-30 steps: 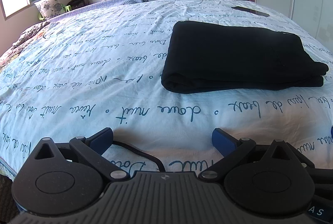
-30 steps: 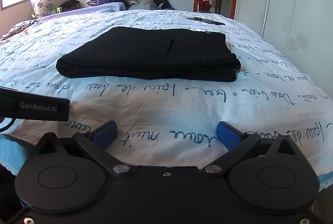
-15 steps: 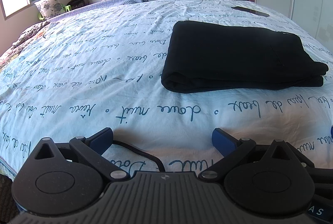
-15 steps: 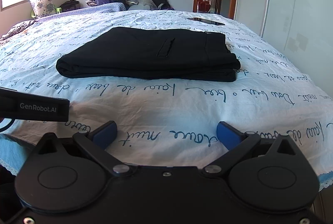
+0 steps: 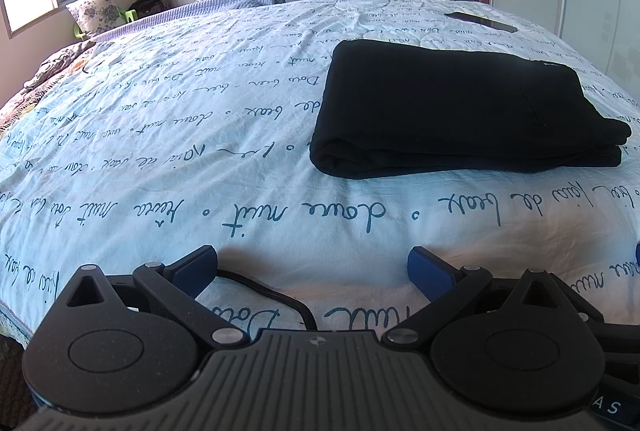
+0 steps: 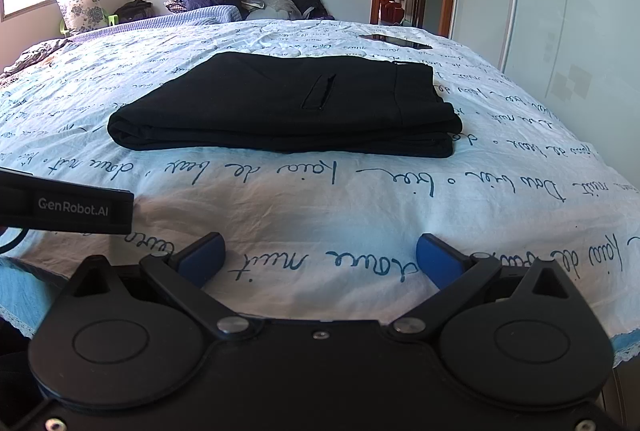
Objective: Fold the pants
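2 grippers wait low at the near edge of the bed [image 5: 168,151], which wears a pale blue sheet printed with dark cursive script. Both the left gripper [image 5: 312,267] and the right gripper [image 6: 320,255] have their blue-tipped jaws spread wide apart, holding nothing. The black fabric pants [image 6: 280,103] lie well ahead of them, already folded into a flat stacked rectangle with a slit pocket on top. The cloth looks soft, limp and light, so layers would likely slide if lifted by 1 corner. Any further fold seems best taken by pinching all layers at the 2 ends of the rounded near edge.
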{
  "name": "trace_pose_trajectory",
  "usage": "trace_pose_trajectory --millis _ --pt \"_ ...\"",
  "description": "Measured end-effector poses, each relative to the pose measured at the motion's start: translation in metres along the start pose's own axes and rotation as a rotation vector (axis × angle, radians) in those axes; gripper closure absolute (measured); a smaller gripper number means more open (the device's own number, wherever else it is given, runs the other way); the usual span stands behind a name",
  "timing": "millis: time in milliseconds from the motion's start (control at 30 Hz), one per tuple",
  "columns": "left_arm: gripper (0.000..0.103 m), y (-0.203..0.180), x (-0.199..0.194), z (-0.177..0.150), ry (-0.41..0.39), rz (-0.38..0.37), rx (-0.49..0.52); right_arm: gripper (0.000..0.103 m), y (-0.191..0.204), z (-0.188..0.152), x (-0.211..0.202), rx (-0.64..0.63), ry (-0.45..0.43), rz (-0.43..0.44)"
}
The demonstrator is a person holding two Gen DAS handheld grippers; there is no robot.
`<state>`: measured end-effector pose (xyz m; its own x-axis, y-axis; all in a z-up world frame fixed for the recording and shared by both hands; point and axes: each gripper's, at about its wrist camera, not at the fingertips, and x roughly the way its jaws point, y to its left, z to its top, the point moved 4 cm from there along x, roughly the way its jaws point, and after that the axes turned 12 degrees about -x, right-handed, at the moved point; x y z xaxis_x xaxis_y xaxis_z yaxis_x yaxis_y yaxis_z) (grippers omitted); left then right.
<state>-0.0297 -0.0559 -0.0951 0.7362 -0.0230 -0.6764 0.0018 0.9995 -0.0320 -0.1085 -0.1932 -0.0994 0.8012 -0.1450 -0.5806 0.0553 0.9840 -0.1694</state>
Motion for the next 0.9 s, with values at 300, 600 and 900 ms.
trace_pose_trajectory --millis 300,600,900 --pt "0.000 -0.0001 -0.0001 -0.0001 -0.001 0.001 0.000 0.000 0.0001 -0.0001 0.0000 0.000 0.000 0.000" --pt "0.000 -0.0014 0.0002 0.0000 0.006 0.004 -0.005 0.000 0.0002 0.0000 -0.0002 -0.001 -0.001 0.000" --pt "0.000 -0.0007 0.0000 0.0009 0.018 -0.003 -0.003 0.000 -0.0011 0.0005 0.0002 -0.004 0.002 -0.001"
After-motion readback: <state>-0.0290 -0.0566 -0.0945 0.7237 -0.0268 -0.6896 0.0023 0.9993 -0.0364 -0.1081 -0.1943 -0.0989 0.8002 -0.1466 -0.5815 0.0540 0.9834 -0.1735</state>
